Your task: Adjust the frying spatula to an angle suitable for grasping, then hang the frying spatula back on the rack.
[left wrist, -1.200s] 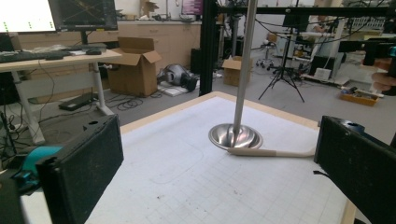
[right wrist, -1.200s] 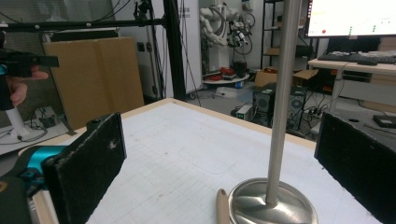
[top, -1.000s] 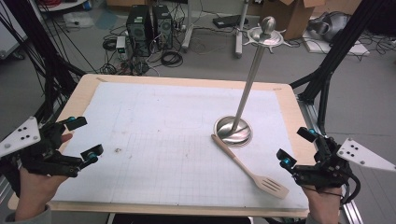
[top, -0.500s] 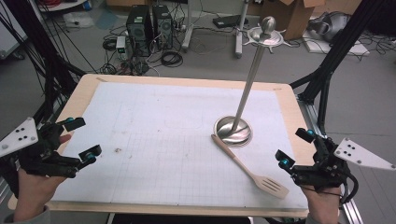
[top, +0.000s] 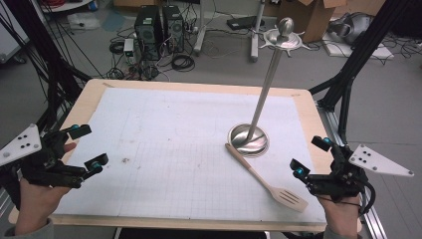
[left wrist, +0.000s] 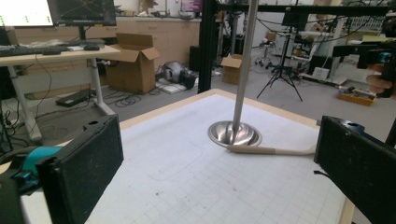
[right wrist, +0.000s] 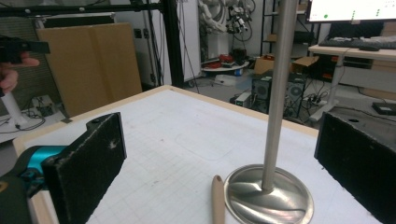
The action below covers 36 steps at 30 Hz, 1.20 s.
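A metal stand with a round base and a tall pole stands right of the mat's middle. A wooden slotted spatula lies flat on the mat, its handle end touching the base and its blade toward the near right corner. My right gripper is open and empty just right of the spatula's blade. My left gripper is open and empty at the mat's left edge. In the left gripper view the stand base and spatula handle lie far ahead between the jaws. In the right gripper view the base and handle tip are close.
A white grid mat covers the wooden table. The stand's pole leans up to a spiked top disc. Computers, cables and cardboard boxes sit on the floor beyond the table. Black frame legs flank both sides.
My right gripper has edged slightly left, closer to the spatula's blade. The left gripper, stand and spatula have stayed put.
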Tool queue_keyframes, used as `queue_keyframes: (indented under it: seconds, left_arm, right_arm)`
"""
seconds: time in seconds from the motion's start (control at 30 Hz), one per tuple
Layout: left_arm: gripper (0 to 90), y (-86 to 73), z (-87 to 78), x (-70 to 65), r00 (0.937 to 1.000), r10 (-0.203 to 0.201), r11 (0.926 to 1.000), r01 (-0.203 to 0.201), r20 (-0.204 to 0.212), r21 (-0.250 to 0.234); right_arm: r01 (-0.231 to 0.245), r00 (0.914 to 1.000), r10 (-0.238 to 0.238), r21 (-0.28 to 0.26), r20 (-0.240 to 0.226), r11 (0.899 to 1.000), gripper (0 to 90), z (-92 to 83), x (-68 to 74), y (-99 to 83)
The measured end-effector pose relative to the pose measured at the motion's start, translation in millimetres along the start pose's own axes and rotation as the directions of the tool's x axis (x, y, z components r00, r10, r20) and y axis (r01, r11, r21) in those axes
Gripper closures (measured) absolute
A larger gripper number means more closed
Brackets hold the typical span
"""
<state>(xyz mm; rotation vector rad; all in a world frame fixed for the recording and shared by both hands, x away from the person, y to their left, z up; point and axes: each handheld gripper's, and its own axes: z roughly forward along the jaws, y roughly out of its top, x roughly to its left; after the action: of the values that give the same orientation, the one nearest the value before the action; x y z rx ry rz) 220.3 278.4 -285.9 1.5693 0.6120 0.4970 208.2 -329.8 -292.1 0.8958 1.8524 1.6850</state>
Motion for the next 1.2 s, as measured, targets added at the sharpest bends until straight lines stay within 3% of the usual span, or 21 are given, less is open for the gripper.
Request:
queue_keyframes:
  seconds: [0.33, 0.73, 1.2]
  left_arm:
    - [1.8, -2.4, -12.7, -0.1, 0.9990, -0.010, 0.9999, 0.010, -0.043, -0.011]
    - [1.8, -3.7, -7.4, -0.7, 0.9992, -0.010, 0.9999, 0.010, -0.039, 0.004]
    - [1.8, -6.9, -6.9, 1.7, 0.9989, -0.016, 0.9997, 0.017, -0.045, 0.016]
  right_arm:
    - [-0.001, 0.9998, 0.002, 0.034, -0.017, 0.999, 0.9, 16.6, -2.3, -3.8]
    - [-0.007, 0.9997, 0.008, 0.042, -0.023, 0.999, 0.9, 19.3, -7.8, -5.5]
    - [0.001, 0.9992, 0.002, 0.095, -0.039, 0.995, 0.9, 40.4, -14.1, -12.2]
